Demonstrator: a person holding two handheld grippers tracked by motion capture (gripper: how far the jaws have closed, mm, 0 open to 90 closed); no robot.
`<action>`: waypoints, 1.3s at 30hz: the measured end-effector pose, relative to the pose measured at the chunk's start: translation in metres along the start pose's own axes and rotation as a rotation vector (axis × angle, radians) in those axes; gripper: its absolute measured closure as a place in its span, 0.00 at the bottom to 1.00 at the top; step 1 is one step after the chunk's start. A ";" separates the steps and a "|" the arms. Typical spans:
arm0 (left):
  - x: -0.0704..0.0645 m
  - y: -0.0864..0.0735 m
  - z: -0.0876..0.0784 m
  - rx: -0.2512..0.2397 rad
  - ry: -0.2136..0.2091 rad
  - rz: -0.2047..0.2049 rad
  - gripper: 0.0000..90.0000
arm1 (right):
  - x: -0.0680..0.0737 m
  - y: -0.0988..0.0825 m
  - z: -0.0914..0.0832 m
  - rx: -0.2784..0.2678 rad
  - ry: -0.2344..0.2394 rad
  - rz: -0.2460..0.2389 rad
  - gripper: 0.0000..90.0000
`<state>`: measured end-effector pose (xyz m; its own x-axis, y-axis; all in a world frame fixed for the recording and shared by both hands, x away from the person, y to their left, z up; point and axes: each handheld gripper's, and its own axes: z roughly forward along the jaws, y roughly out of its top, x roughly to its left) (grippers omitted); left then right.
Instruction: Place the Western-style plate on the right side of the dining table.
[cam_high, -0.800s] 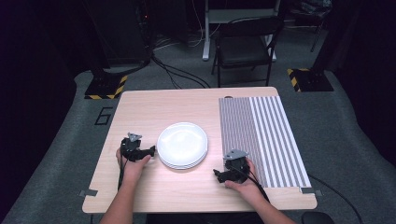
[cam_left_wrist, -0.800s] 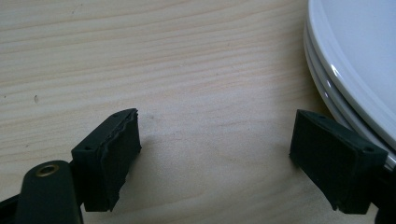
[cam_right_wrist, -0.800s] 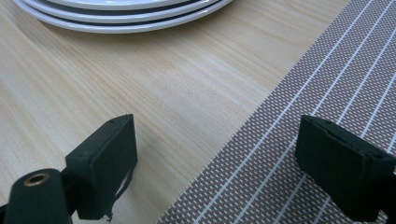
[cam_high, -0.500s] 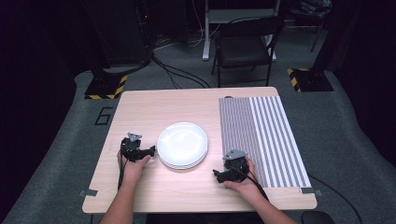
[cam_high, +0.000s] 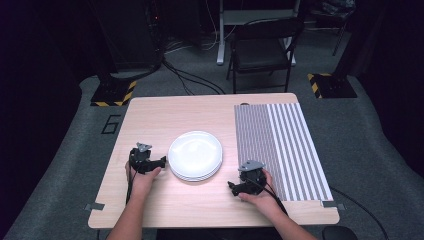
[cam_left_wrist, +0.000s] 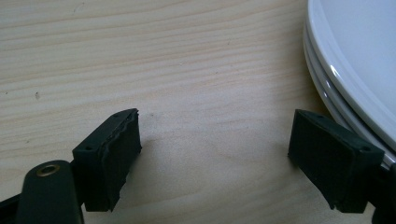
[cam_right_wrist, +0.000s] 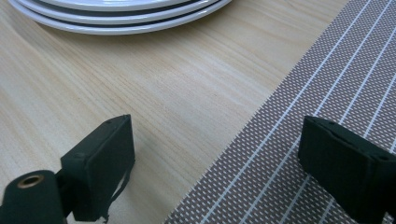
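A stack of white plates (cam_high: 195, 155) sits in the middle of the wooden table (cam_high: 200, 110). My left gripper (cam_high: 161, 162) rests on the table just left of the stack, open and empty; in the left gripper view its jaws stand wide apart (cam_left_wrist: 215, 154) with the plates' rim (cam_left_wrist: 345, 74) beside the right one. My right gripper (cam_high: 234, 187) lies near the front edge, right of the plates, open with nothing between its jaws (cam_right_wrist: 217, 168). A grey striped placemat (cam_high: 280, 150) covers the table's right side, and the right jaw hangs over its edge (cam_right_wrist: 327, 98). The plates (cam_right_wrist: 121, 11) lie ahead of that gripper.
A folding chair (cam_high: 265, 50) stands beyond the table's far edge. Cables and yellow-black floor markers (cam_high: 112, 95) lie on the grey carpet around it. Bare wood stretches between the plates and the far edge.
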<state>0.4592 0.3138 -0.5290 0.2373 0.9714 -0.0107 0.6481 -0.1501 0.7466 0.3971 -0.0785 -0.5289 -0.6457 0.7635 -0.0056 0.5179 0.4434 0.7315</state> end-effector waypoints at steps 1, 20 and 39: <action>0.000 0.000 0.000 0.000 0.000 0.000 0.20 | 0.000 0.000 0.000 -0.002 -0.001 0.000 0.12; 0.002 0.002 -0.009 -0.020 -0.028 -0.087 0.48 | -0.004 -0.002 -0.008 -0.026 -0.039 0.042 0.43; -0.008 0.014 -0.030 -0.099 -0.202 -0.239 0.56 | -0.008 0.014 -0.028 -0.052 -0.058 0.093 0.51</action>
<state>0.4449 0.3098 -0.4986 0.2322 0.9192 -0.3180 0.6320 0.1059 0.7677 0.3933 -0.0916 -0.4998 -0.5615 0.8271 0.0255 0.5436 0.3454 0.7650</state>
